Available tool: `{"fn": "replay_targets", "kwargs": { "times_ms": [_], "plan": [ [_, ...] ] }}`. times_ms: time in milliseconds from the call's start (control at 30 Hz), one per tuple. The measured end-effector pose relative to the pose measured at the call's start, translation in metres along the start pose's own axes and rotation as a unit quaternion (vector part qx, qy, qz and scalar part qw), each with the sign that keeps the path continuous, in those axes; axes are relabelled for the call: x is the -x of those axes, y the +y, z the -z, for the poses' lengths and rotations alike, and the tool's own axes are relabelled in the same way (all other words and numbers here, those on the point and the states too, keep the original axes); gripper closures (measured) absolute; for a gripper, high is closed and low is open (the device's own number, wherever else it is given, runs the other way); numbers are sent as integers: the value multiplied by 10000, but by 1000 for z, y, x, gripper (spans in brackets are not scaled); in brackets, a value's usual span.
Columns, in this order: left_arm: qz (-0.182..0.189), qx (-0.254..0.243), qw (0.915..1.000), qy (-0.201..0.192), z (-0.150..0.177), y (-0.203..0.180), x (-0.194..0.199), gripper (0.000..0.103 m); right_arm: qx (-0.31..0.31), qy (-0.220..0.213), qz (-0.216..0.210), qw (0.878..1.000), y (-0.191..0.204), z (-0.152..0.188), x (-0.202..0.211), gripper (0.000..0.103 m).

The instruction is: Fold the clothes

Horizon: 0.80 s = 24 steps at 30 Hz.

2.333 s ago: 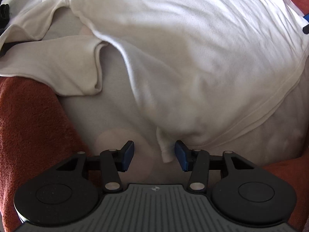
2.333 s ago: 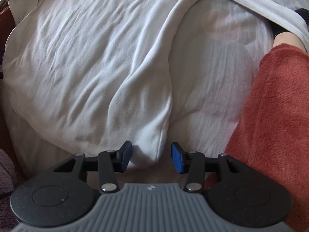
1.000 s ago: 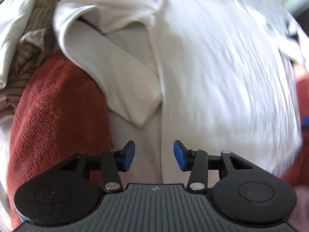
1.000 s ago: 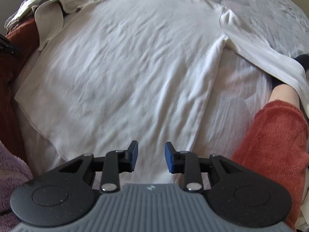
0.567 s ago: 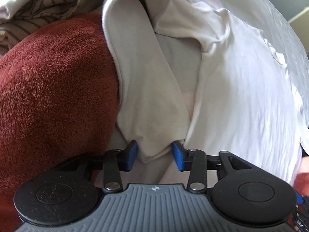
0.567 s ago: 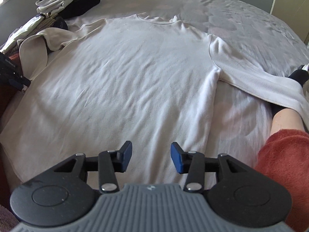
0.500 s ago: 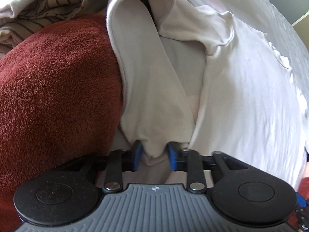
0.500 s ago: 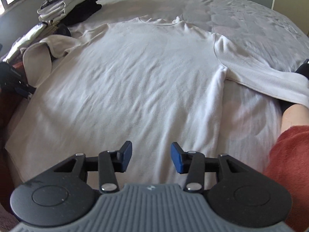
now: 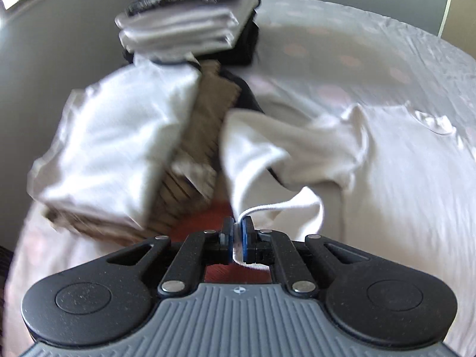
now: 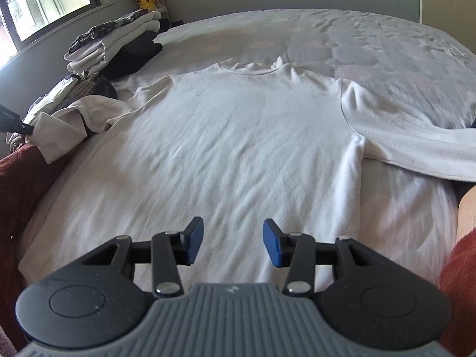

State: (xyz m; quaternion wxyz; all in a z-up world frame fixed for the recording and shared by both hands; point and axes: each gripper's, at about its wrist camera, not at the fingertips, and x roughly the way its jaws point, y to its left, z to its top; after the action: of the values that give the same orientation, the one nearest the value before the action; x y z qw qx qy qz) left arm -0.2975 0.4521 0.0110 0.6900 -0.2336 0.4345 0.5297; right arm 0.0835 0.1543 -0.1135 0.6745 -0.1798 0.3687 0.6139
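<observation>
Pinching the cuff of a white long-sleeved shirt (image 10: 232, 148), the left gripper (image 9: 237, 236) has its blue pads pressed together on the fabric edge, and the sleeve (image 9: 285, 151) rises from the jaws toward 12 and 1 o'clock in the left wrist view, lifted clear of the bed (image 9: 342, 44). No brand, label or readable writing shows on any garment; only a small round emblem sits on each gripper body, too small to make out. In the right wrist view the shirt lies flat, neckline at 12 o'clock, its other sleeve (image 10: 416, 136) stretched toward 3 o'clock. The right gripper (image 10: 233, 245) hovers over the shirt's lower body with its jaws at a middling gap and nothing between them. A stack of folded clothes (image 10: 116, 44) sits at 10 o'clock, with a loose heap of clothes (image 9: 125, 154) just beside it. A red fleece sleeve (image 10: 458, 282) shows at 4 o'clock.
</observation>
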Motion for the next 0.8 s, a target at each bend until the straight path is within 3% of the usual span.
{"fn": "replay_targets", "kwargs": {
  "times_ms": [167, 267, 400, 500, 600, 800],
  "plan": [
    [-803, -170, 9960, -362, -48, 27, 16, 97, -46, -370, 48, 9993, -10, -16, 1, 55],
    [-1078, -180, 9915, -711, -74, 32, 20, 97, -154, -544, 66, 9984, -17, -19, 0, 55],
    [-1249, -468, 9827, -1284, -109, 11, 35, 97, -286, -666, 87, 9973, -25, -17, -5, 55],
    [-1312, -861, 9703, -1843, -129, -20, 47, 97, -360, -666, 97, 9971, -29, -14, -9, 55],
    [-1046, -1436, 9547, -2388, -138, -60, 62, 97, -403, -691, 85, 9968, -32, -13, -11, 55],
    [181, -2518, 9217, -2945, -123, -150, 81, 97, -509, -731, 80, 9960, -36, -14, -17, 55]
  ]
}}
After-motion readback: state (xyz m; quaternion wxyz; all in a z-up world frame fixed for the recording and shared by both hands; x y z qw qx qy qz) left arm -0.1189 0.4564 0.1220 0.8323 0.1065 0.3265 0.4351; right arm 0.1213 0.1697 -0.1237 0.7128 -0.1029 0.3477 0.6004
